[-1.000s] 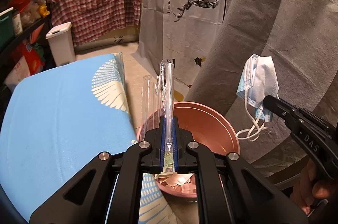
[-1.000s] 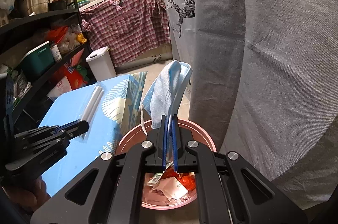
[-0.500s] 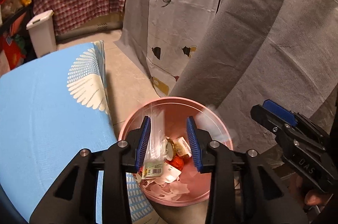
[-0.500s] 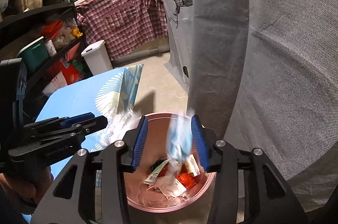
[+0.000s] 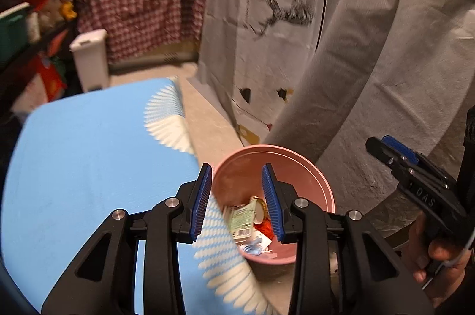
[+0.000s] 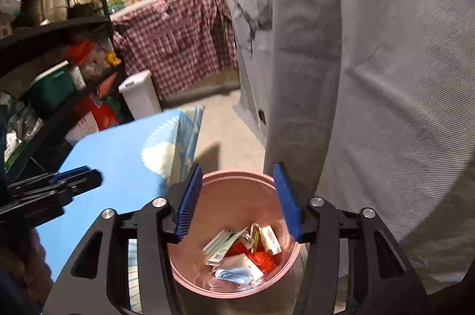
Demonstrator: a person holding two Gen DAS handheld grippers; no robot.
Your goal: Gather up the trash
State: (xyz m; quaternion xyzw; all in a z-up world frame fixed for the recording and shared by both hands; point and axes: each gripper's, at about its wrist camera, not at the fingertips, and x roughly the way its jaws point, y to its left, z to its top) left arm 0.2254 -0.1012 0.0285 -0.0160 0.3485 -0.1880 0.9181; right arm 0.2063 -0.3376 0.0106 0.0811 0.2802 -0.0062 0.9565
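A pink bin (image 5: 297, 157) stands on the floor beside the blue table (image 5: 89, 166). Inside it lie a blue face mask (image 6: 233, 275), a clear wrapper with a green label (image 5: 242, 218) and several red and white scraps. My left gripper (image 5: 237, 196) hangs open over the bin's left rim, with nothing between its blue pads. My right gripper (image 6: 237, 196) hovers above the bin (image 6: 237, 173); its jaws are opening and nothing is between them. It shows in the left wrist view as the right gripper (image 5: 383, 145), to the bin's right.
A grey cloth (image 5: 386, 62) with a deer print hangs close behind and to the right of the bin. A white lidded bin (image 5: 90, 59) and a checked shirt (image 5: 139, 6) are further back. Dark shelves (image 6: 44, 47) full of goods line the left.
Both grippers opened. The clear wrapper dropped from the left one and the face mask from the right one; both now lie in the pink bin. The left hand has drawn back leftward.
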